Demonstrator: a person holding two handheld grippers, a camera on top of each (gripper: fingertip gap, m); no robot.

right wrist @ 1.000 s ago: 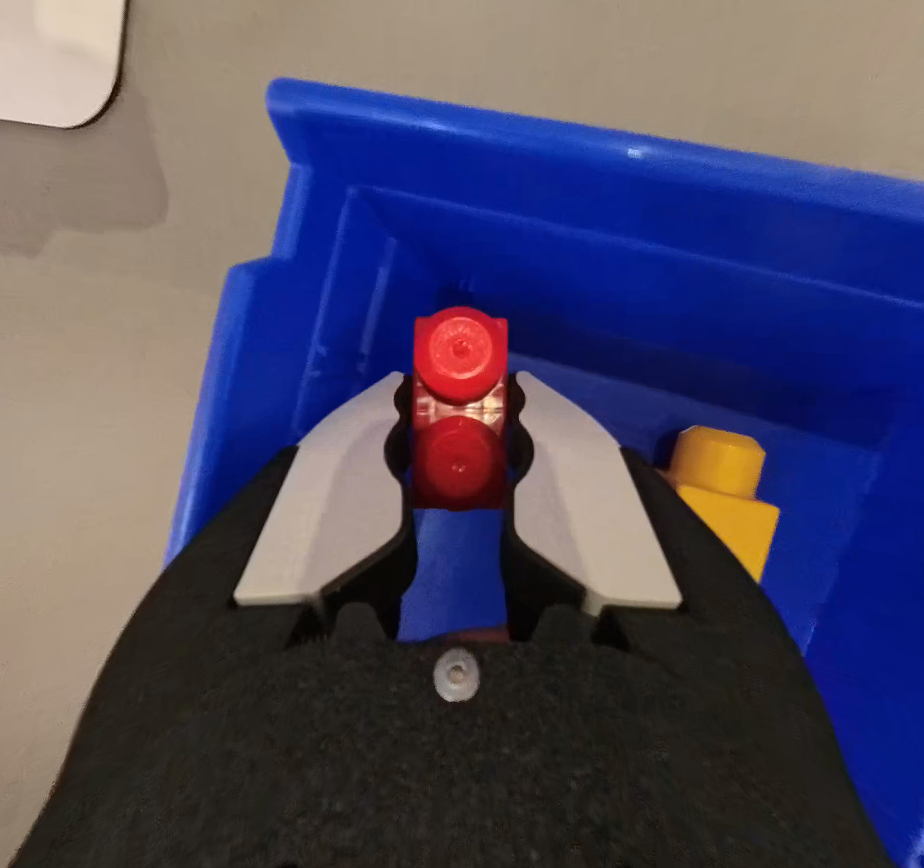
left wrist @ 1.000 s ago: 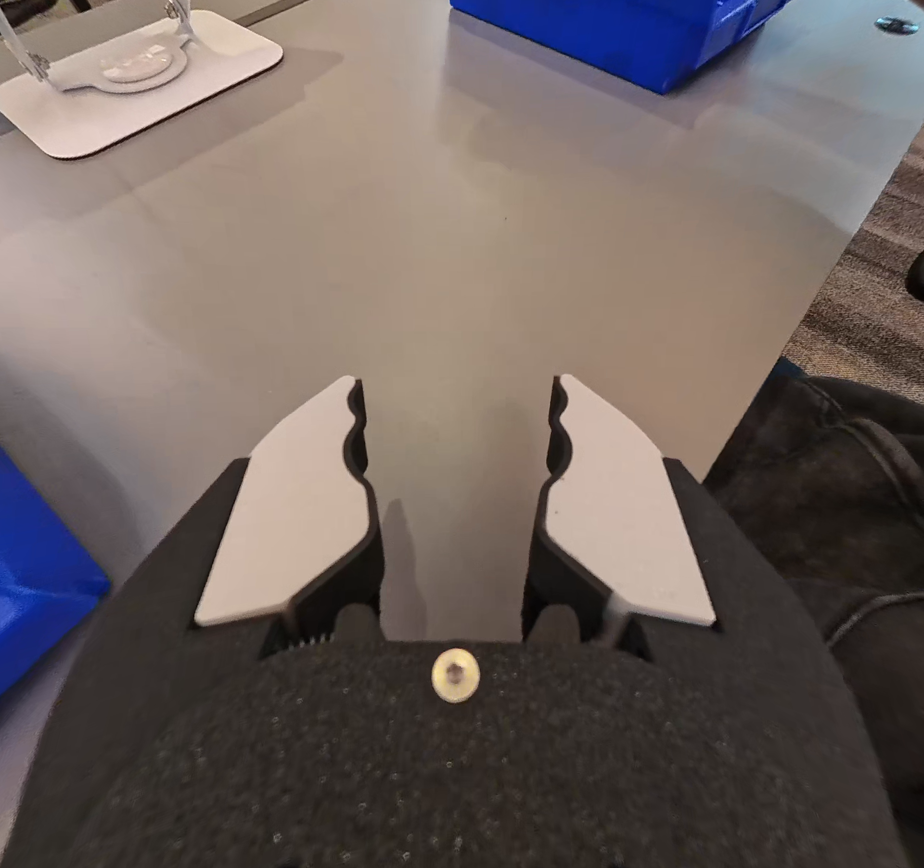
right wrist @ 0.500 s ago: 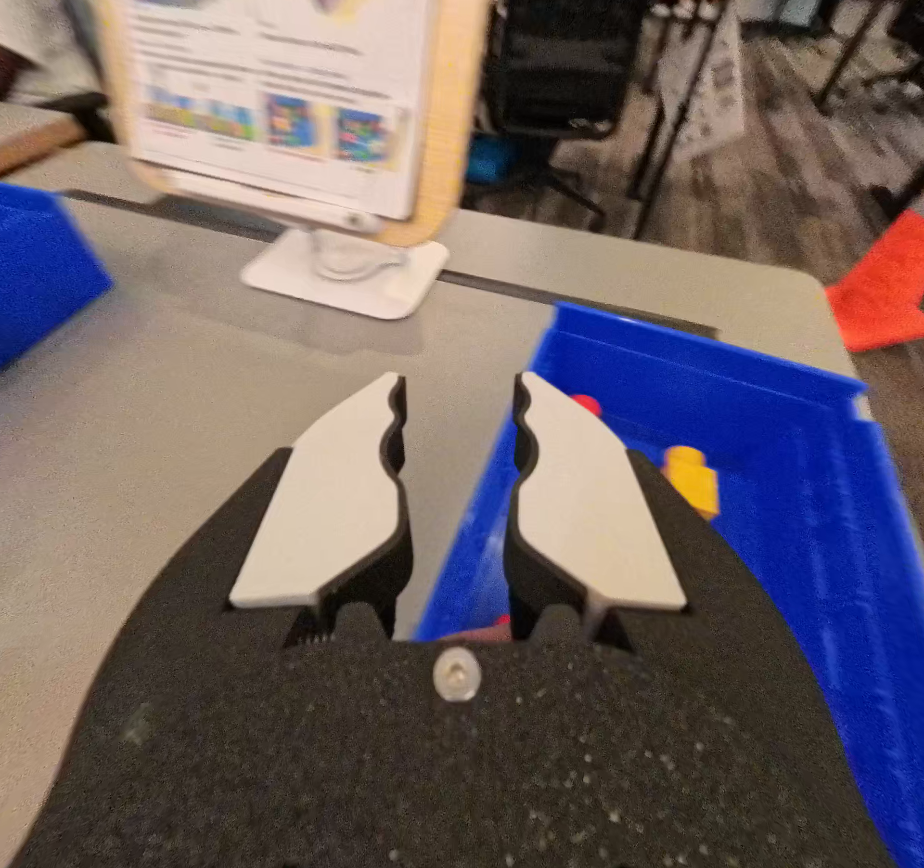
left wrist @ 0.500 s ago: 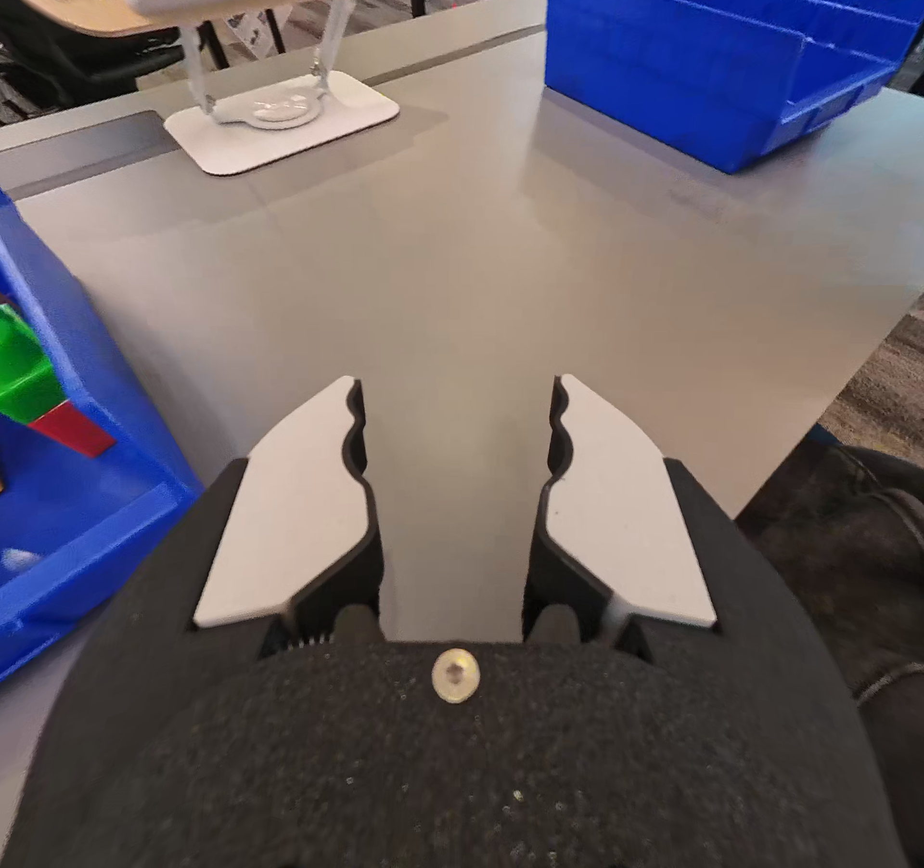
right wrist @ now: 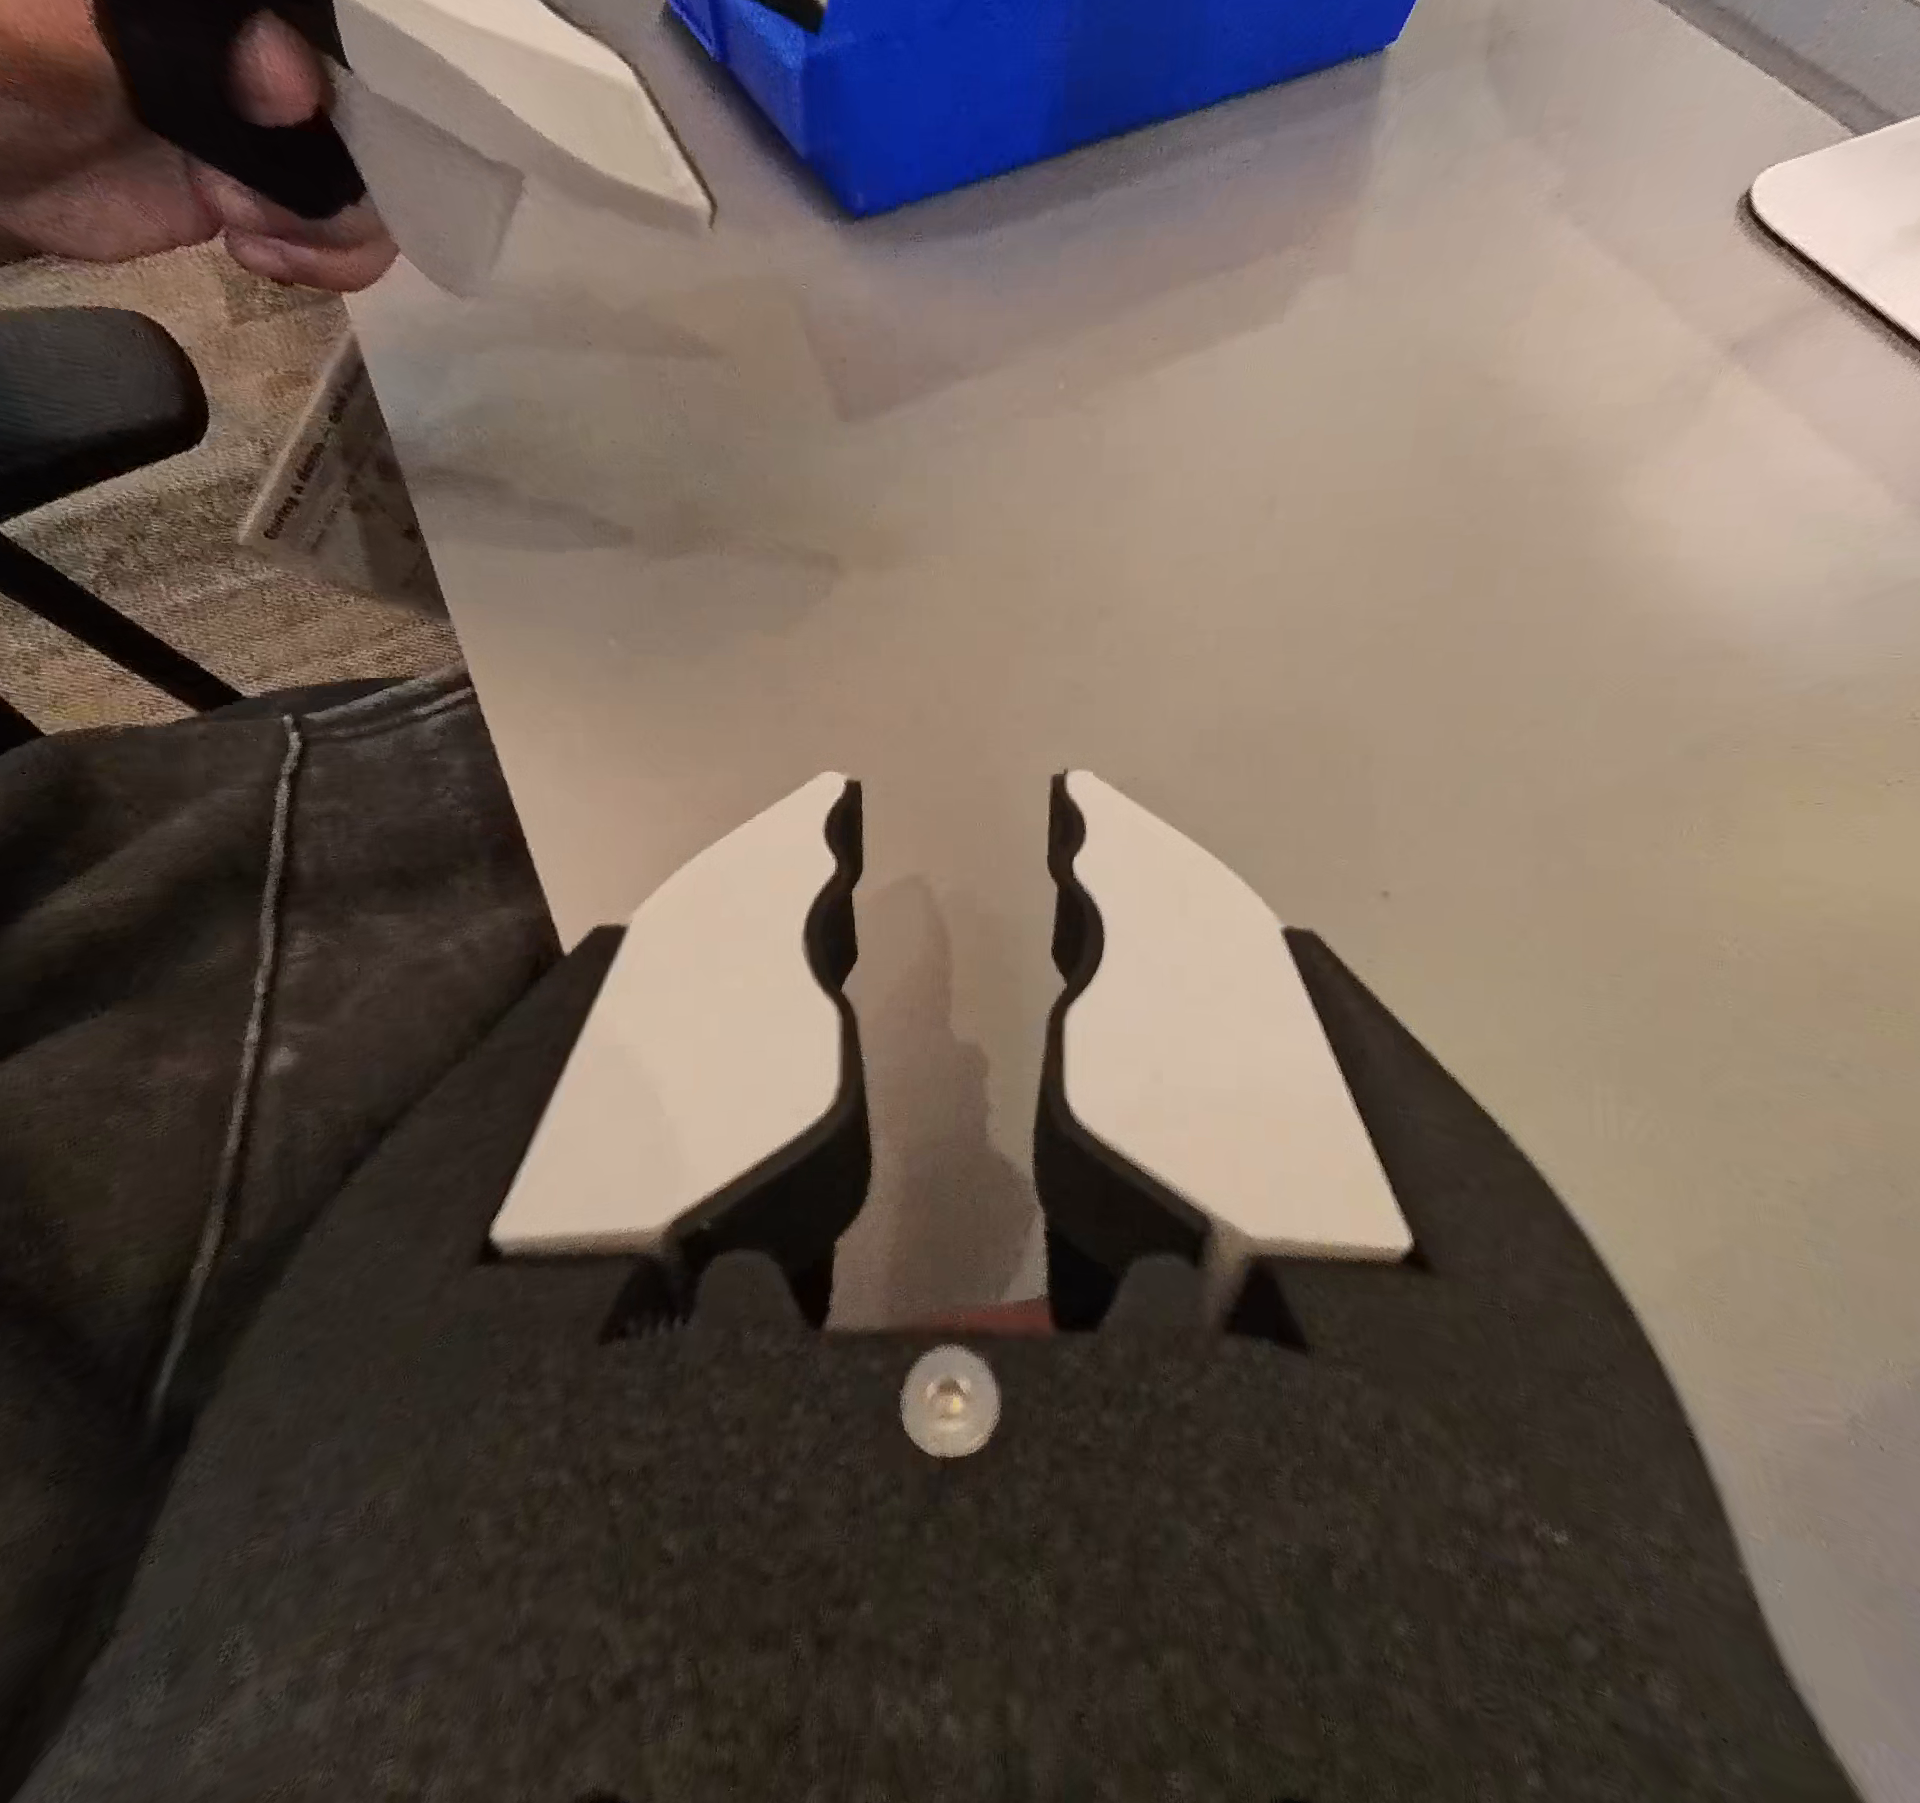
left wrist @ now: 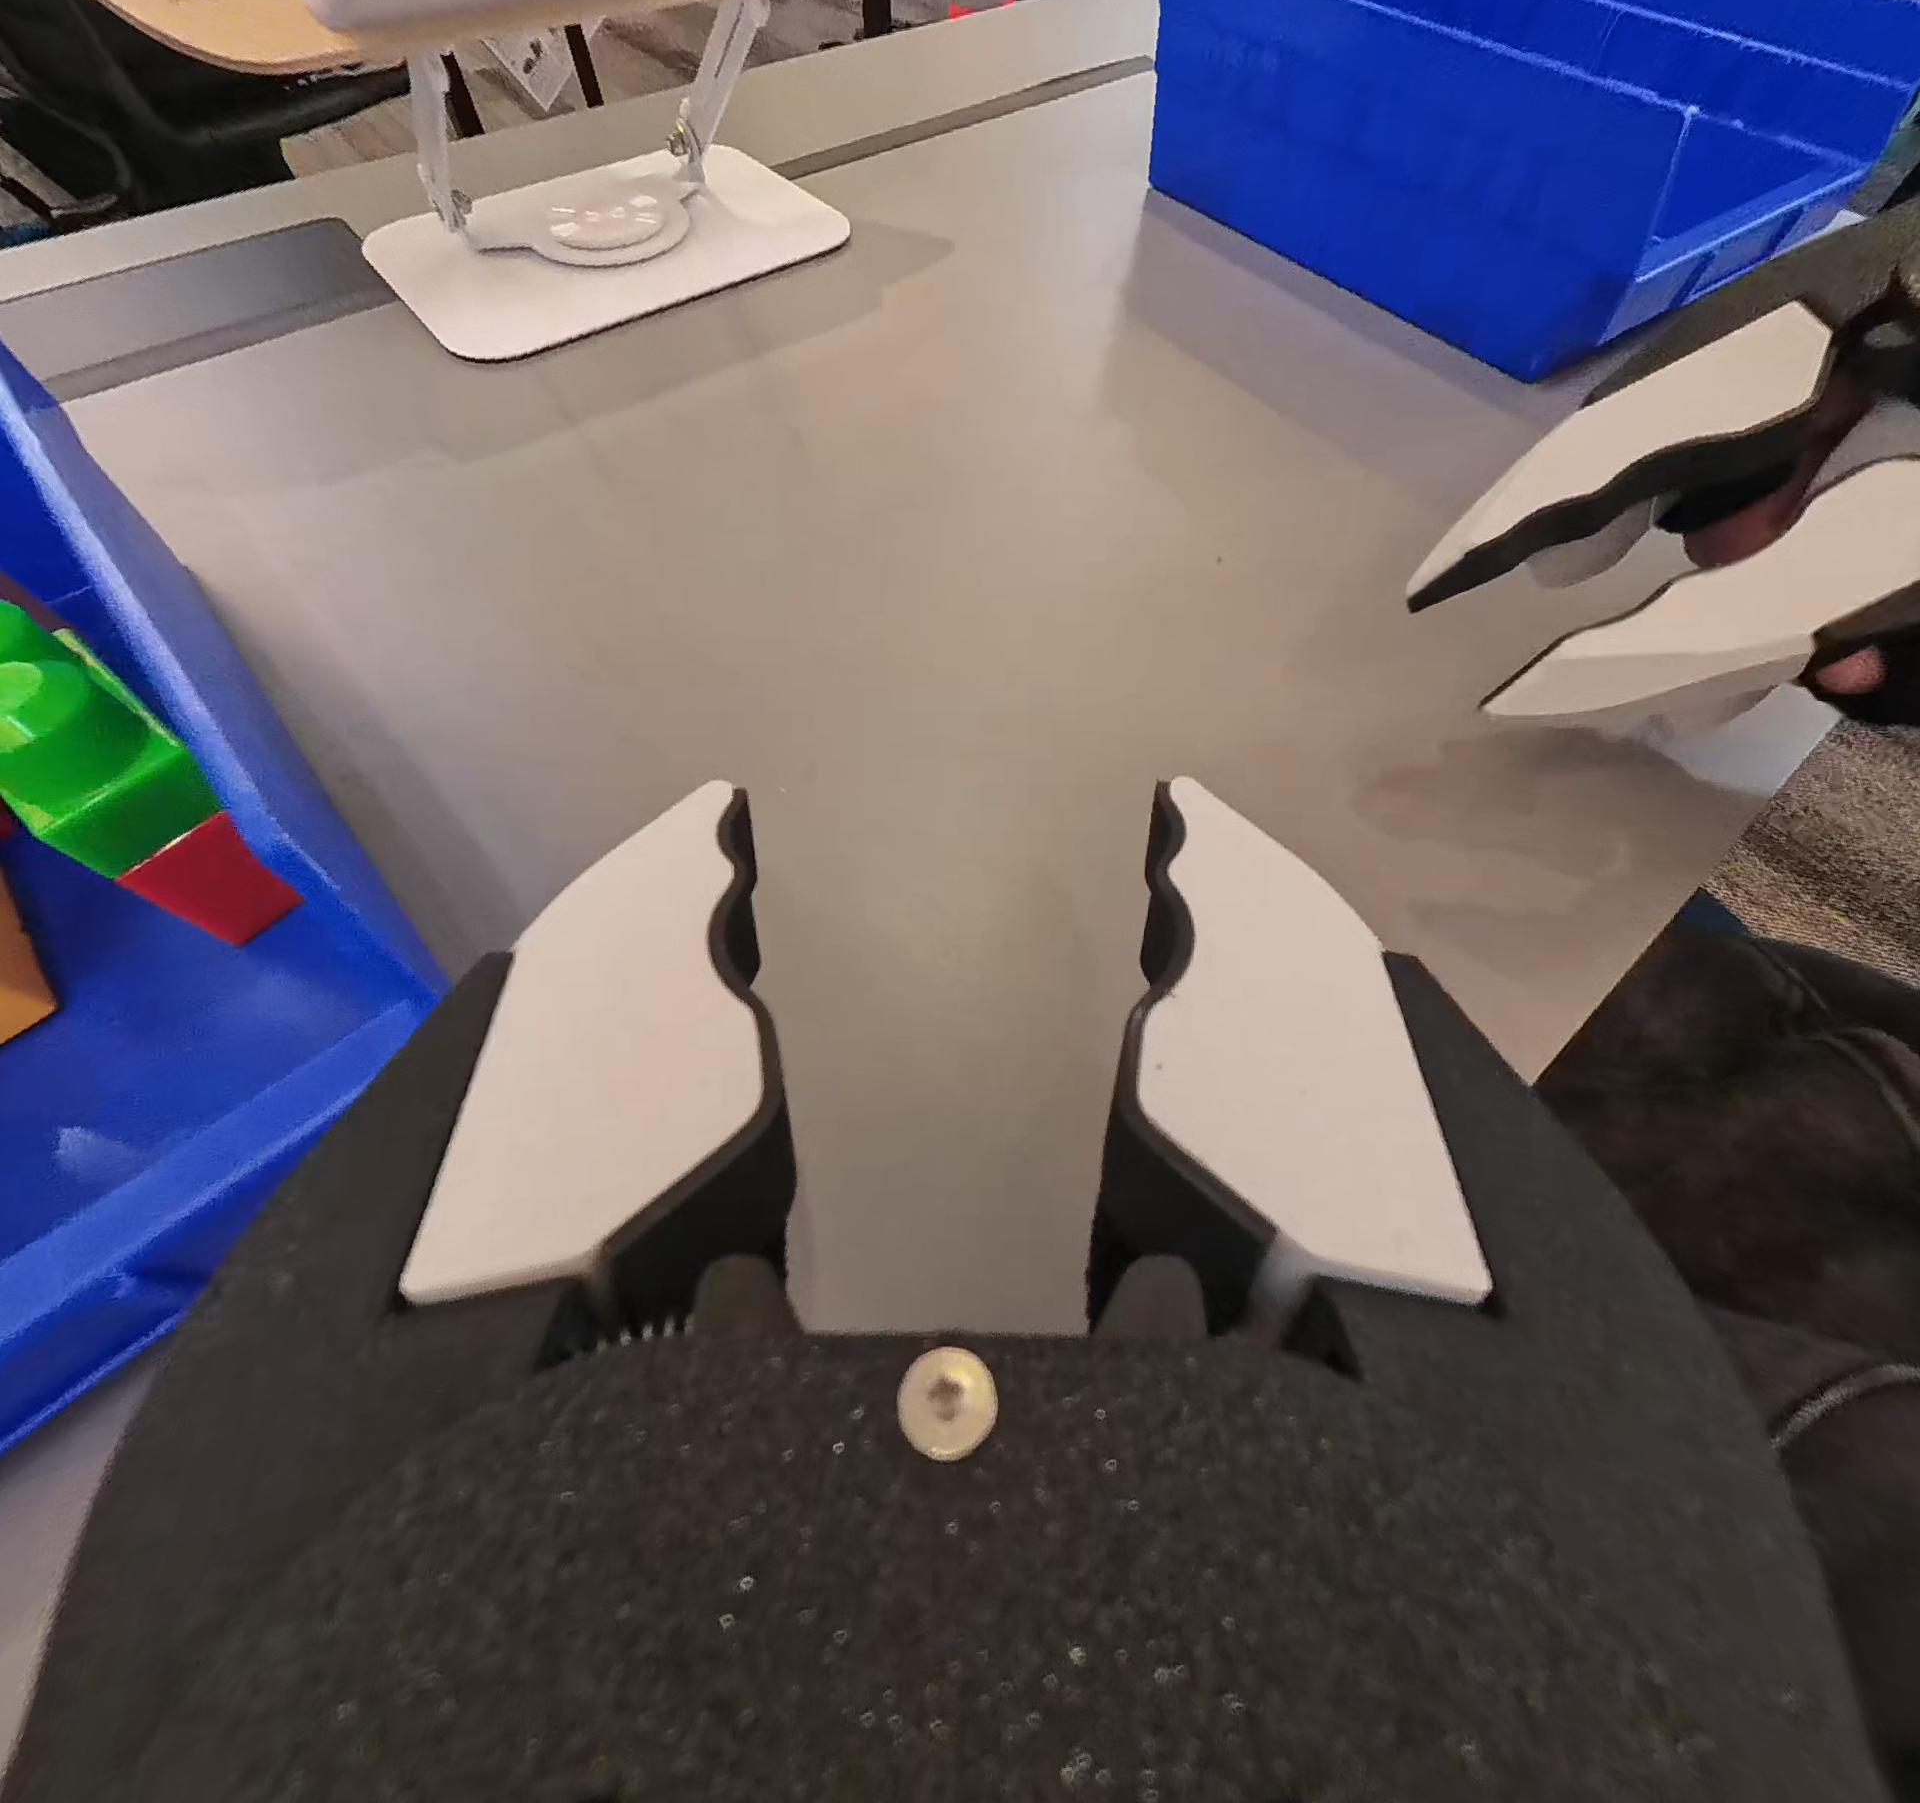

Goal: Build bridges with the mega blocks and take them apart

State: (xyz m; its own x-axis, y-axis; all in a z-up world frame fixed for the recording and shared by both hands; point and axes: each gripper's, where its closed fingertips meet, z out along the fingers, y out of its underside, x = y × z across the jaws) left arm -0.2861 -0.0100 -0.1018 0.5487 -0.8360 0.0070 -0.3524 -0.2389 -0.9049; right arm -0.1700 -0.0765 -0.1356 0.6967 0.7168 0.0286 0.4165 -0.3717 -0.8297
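1. My left gripper [left wrist: 951,797] hung over the bare grey table [left wrist: 935,527], jaws spread wide, nothing between them.
2. My right gripper [right wrist: 956,787] sat low over the table's near edge, jaws parted and empty too.
3. The blocks lay in the left bin [left wrist: 156,1109]: a green block [left wrist: 94,777] resting on a red block [left wrist: 208,880], just left of my left gripper.
4. The right bin [left wrist: 1455,195] stood far right, its contents hidden.
5. A white stand [left wrist: 613,247] waited at the back.
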